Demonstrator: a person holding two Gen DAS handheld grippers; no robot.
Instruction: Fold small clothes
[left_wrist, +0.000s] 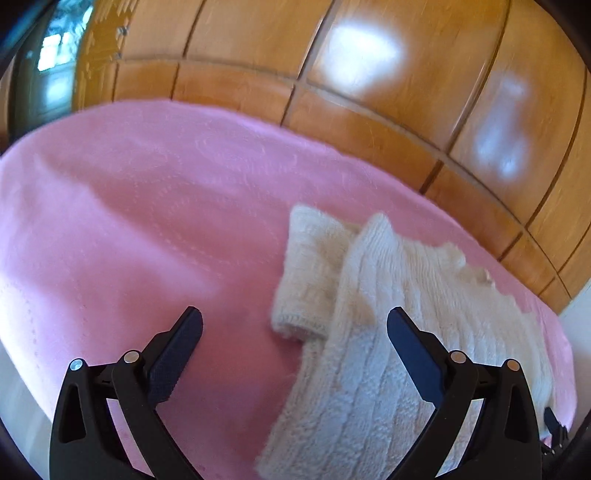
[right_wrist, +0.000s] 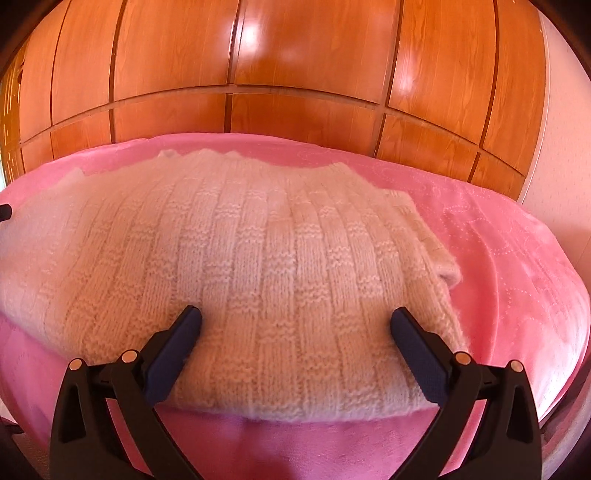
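Lighting: bright daylight, warm cast. Glare: white patches on glossy wood panels (left_wrist: 362, 55). Blur: motion smear throughout left wrist view; right sharper. Distortion: strong fisheye bowing, dark vignetted corners.

No readable text, label, brand, number or sign shows in either wrist view.

Before me: pink blanket (right_wrist: 498, 258) over a bed; behind it, glossy panelled wooden wardrobe (right_wrist: 295, 55) catching bright glare; possibly a window reflection (left_wrist: 55, 55) far left, blurred.
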